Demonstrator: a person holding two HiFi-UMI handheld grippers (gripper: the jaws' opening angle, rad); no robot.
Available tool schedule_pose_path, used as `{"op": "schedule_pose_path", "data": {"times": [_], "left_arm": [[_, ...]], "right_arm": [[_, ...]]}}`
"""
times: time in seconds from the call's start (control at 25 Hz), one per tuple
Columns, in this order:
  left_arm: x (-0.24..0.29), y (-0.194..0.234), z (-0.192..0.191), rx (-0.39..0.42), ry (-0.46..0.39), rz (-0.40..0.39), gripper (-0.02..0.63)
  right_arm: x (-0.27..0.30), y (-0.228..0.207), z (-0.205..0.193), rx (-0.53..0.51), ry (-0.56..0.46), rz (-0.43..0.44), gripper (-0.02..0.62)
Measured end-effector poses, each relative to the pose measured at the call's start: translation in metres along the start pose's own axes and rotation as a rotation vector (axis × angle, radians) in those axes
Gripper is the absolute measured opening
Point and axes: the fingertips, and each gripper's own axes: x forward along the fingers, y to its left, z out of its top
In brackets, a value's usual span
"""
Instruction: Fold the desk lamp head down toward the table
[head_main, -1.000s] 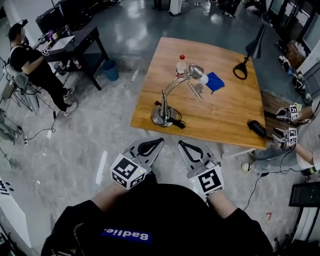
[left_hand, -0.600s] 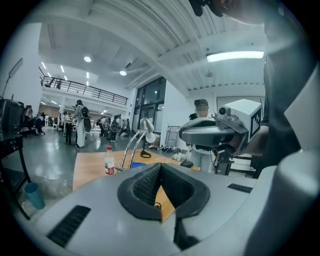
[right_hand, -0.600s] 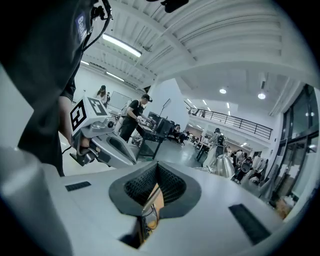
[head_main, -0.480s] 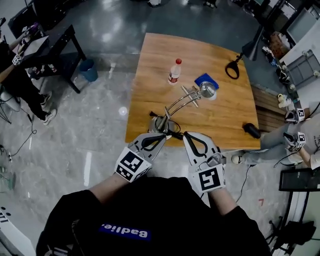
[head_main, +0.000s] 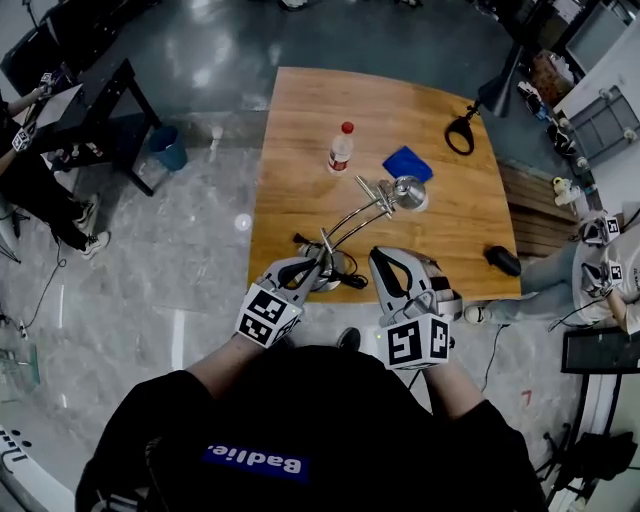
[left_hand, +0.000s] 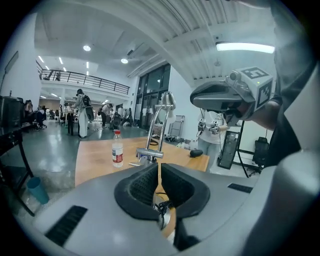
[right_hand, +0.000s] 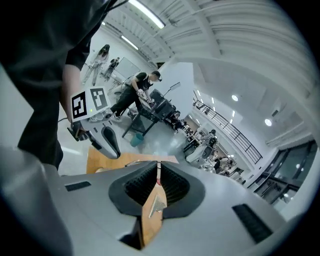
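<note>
desk lamp (head_main: 352, 214): upright at near edge of wooden table (head_main: 300, 120), head raised, close to blue cloth (head_main: 407, 163). left gripper (head_main: 312, 266): jaws closed, empty, near its base. right gripper (head_main: 381, 258): jaws closed, empty, alongside.

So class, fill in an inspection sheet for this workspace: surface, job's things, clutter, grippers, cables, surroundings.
Surface: wooden table, mostly bare.
Job's things: desk lamp near the front edge, head raised, not yet folded.
Clutter: bottle, blue cloth, black lamp, dark object at the edge.
Grippers: left gripper and right gripper, fingers together, nothing held.
Cables: black cord at the lamp base.
Surroundings: blue bin, seated person beside the table.
</note>
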Motion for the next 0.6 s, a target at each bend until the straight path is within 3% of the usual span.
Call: {"op": "schedule_pose_path", "data": {"times": [0.16, 0.28, 0.32, 0.6], "left_arm": [[0.017, 0.006, -0.009, -0.028, 0.023, 0.023, 0.025], [0.029, 0.01, -0.014, -0.028, 0.045, 0.04, 0.117], [0.032, 0.011, -0.016, -0.028, 0.053, 0.047, 0.134], [0.056, 0.021, -0.02, -0.018, 0.069, 0.061, 0.149]], "right_arm": [[0.012, -0.011, -0.011, -0.203, 0.085, -0.047, 0.028], [0.021, -0.023, -0.016, -0.342, 0.143, -0.101, 0.156], [0.025, -0.026, -0.017, -0.374, 0.157, -0.111, 0.172], [0.049, -0.025, -0.026, -0.582, 0.204, -0.133, 0.187]]}}
